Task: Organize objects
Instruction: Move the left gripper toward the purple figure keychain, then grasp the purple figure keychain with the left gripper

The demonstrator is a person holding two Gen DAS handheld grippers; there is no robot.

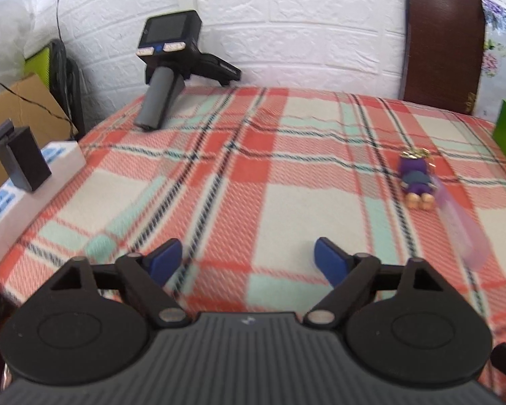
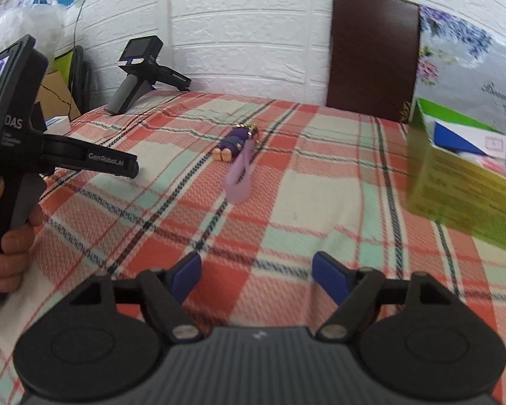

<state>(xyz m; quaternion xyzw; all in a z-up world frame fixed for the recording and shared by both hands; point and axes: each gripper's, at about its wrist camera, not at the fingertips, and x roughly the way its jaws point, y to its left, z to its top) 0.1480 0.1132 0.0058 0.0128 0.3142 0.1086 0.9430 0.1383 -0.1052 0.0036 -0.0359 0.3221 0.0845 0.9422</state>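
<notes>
A small purple figurine keychain [image 2: 235, 143] with a pale lilac strap [image 2: 240, 179] lies on the plaid cloth [image 2: 286, 185], ahead of my right gripper [image 2: 256, 275] and slightly left. In the left wrist view the keychain [image 1: 416, 180] lies far right of my left gripper [image 1: 248, 258]. Both grippers are open and empty, low over the cloth. A green box [image 2: 462, 182] stands at the right with a blue and white packet [image 2: 469, 141] inside. The left gripper body [image 2: 13, 141] shows at the left of the right wrist view, held by a hand.
A spare gripper device [image 1: 167, 64] rests at the table's back left by the white brick wall. A white power strip [image 1: 13, 195] with a black adapter [image 1: 22, 158] lies at the left edge, a cardboard box [image 1: 20, 108] behind it. A dark brown chair back [image 2: 371, 54] stands behind the table.
</notes>
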